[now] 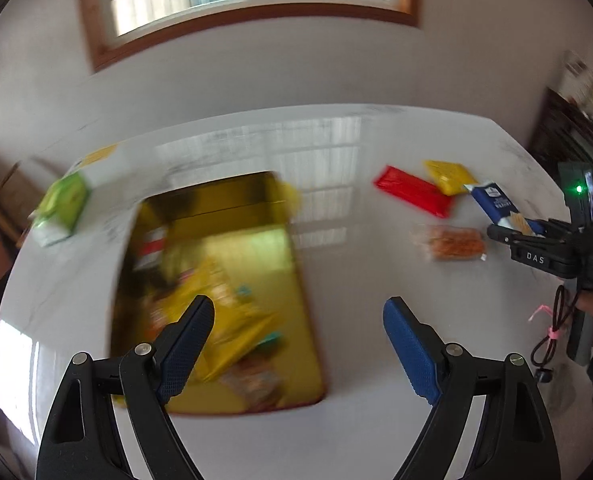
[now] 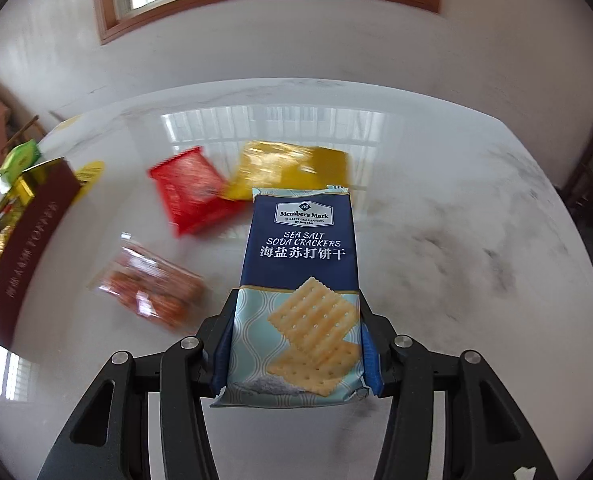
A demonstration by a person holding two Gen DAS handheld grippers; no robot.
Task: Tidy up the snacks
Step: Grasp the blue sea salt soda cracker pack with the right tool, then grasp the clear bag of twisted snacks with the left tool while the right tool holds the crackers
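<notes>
My right gripper [image 2: 296, 328] is shut on a blue pack of sea salt soda crackers [image 2: 300, 264], held up off the white table; the same pack [image 1: 496, 204] shows in that gripper [image 1: 500, 232] at the right of the left wrist view. My left gripper [image 1: 298, 340] stands open and empty above the near right side of a gold box [image 1: 296, 280] that holds several snack packs. On the table lie a red packet [image 2: 188, 190], a yellow packet [image 2: 288, 164] and a clear pack of orange snacks [image 2: 152, 290].
A green and white carton [image 1: 62, 210] lies left of the gold box near the table edge. The box's dark red outer wall [image 2: 28, 256] rises at the left of the right wrist view. A window and wall stand beyond the table [image 2: 456, 208].
</notes>
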